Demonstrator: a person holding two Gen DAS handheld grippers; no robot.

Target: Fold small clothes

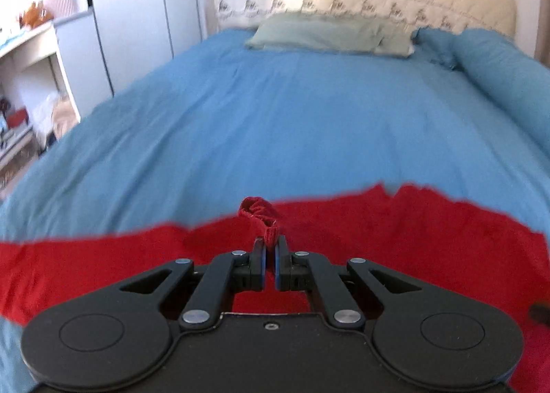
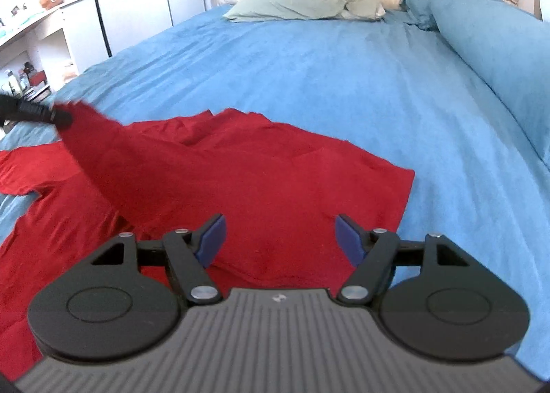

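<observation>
A bed with a blue cover (image 2: 309, 59) fills the scene, with a grey-green pillow (image 2: 302, 4) at its far end. A red garment (image 2: 268, 186) lies spread on the near part of the cover, one corner lifted. The left gripper (image 1: 270, 248) has its fingers pinched together on a bunched bit of the red cloth. The right gripper (image 2: 280, 238) hovers over the garment, fingers wide apart and empty. The fabric looks light, soft and floppy; a hem or corner seems the best hold.
</observation>
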